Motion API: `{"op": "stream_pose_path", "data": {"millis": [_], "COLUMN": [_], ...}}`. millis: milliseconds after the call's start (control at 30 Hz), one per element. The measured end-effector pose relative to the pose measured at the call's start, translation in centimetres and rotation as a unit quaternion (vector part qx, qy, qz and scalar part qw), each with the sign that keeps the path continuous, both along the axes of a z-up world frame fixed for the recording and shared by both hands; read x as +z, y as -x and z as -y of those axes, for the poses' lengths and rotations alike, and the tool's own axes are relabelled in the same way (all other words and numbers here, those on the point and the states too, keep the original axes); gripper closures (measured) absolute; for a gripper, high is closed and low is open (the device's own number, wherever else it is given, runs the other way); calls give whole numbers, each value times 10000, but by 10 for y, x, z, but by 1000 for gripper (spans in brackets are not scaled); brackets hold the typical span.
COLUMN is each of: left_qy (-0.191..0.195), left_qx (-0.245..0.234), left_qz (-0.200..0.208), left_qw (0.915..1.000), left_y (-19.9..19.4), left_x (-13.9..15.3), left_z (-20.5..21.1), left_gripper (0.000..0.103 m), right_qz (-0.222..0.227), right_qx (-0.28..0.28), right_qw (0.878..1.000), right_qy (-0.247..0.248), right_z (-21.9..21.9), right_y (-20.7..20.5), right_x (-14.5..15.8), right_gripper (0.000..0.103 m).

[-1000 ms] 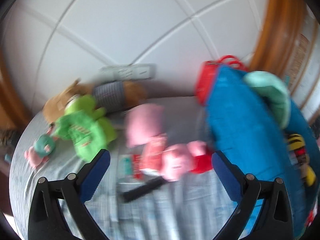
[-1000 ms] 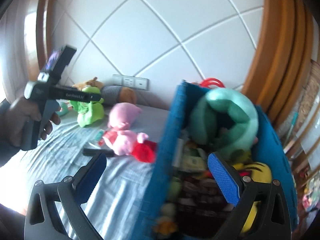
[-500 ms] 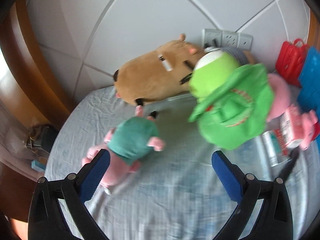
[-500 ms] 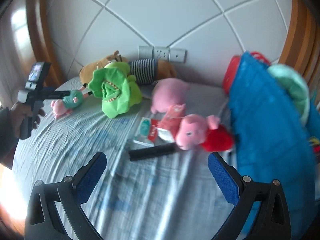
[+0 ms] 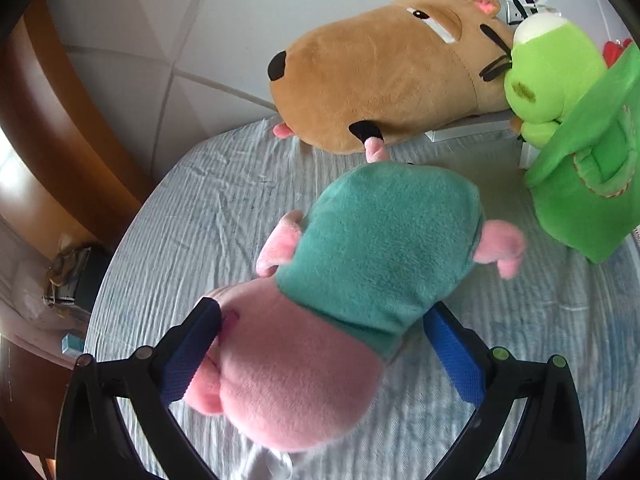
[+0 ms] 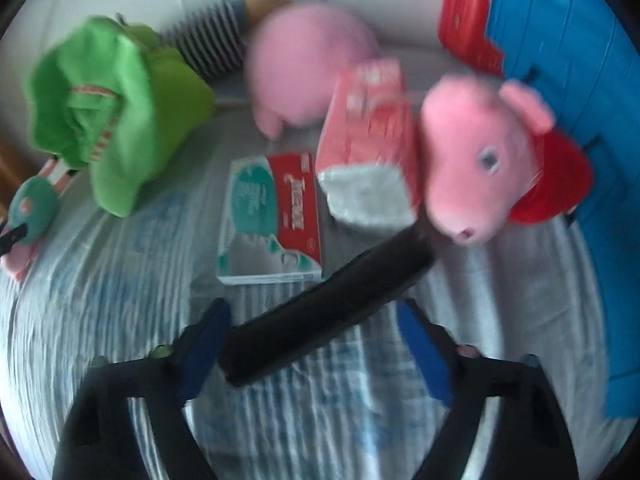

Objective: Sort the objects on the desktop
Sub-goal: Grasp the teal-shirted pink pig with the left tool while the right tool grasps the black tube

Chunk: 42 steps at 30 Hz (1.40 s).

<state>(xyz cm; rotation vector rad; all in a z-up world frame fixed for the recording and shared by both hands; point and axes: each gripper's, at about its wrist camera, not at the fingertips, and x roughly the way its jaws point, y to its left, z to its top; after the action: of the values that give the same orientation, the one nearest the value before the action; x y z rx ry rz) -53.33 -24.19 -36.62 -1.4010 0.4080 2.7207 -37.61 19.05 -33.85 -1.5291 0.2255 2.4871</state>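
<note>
Left gripper (image 5: 320,344) spread around the pig plush (image 5: 340,300) — soft, light; likely best pinched mid-body, where it compresses.

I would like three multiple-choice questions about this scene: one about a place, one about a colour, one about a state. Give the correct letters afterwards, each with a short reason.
1. Where does the black bar lie relative to the right tool?
A. Between its open fingers
B. Inside the blue bin
C. Under the green plush

2. What colour is the shirt of the pig plush at the left tool?
A. Red
B. Teal
C. Yellow

3. In what state is the left tool?
A. Shut with nothing in it
B. Open, one finger on each side of the pig plush
C. Out of view

Answers:
1 A: in the right wrist view the bar runs diagonally through the gap between the blue fingers.
2 B: the left wrist view shows a teal shirt above the pink head.
3 B: the blue fingers stand wide apart, on either side of the plush.
</note>
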Motion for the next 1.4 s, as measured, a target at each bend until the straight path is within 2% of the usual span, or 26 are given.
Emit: {"op": "stream_pose_path", "data": {"millis": [133,233,300,367,467,500,567,700,900,1100,1200,1400], "left_qy": [263,472,387,284,168,104,-24,-177,-431,-654,-767,-833], "left_qx": [-79,-127,-47,75,285,363,513,781,911,827,745,368], "left_qz": [-53,-58,-75,-82,-73,-71,-68,-31,-155,-204,-316,-453], "left_qw": [9996,9988,9992,9995,9994,9993,9987,9968,9948,9942,9938,9948], "left_y": [4,7,8,7,2,-1,-7,-26,-70,-117,-140,-184], "left_x": [-10,-19,-18,-13,-6,-4,2,12,47,86,114,172], "left_z": [-4,-5,-2,1,6,8,14,25,31,21,8,-41], "left_gripper": [0,0,6,21,30,31,34,37,37,37,37,37], "right_qz": [264,419,425,415,429,435,465,575,449,258,68,-457], "right_qx": [-250,-199,-214,-238,-164,-97,52,266,484,782,845,945], "right_qw": [9993,9988,9988,9988,9989,9989,9988,9979,9978,9966,9964,9945], "right_qy": [17,-166,-132,-70,93,110,111,96,67,52,52,21], "right_z": [-4,-2,-5,-10,-14,-15,-15,-18,-24,-15,-9,-20], "right_y": [14,19,19,17,11,8,-1,-23,-59,-94,-108,-138], "right_x": [-17,-20,-20,-20,-17,-16,-13,-7,33,81,95,151], "right_gripper": [28,30,38,41,52,57,62,62,66,66,66,66]}}
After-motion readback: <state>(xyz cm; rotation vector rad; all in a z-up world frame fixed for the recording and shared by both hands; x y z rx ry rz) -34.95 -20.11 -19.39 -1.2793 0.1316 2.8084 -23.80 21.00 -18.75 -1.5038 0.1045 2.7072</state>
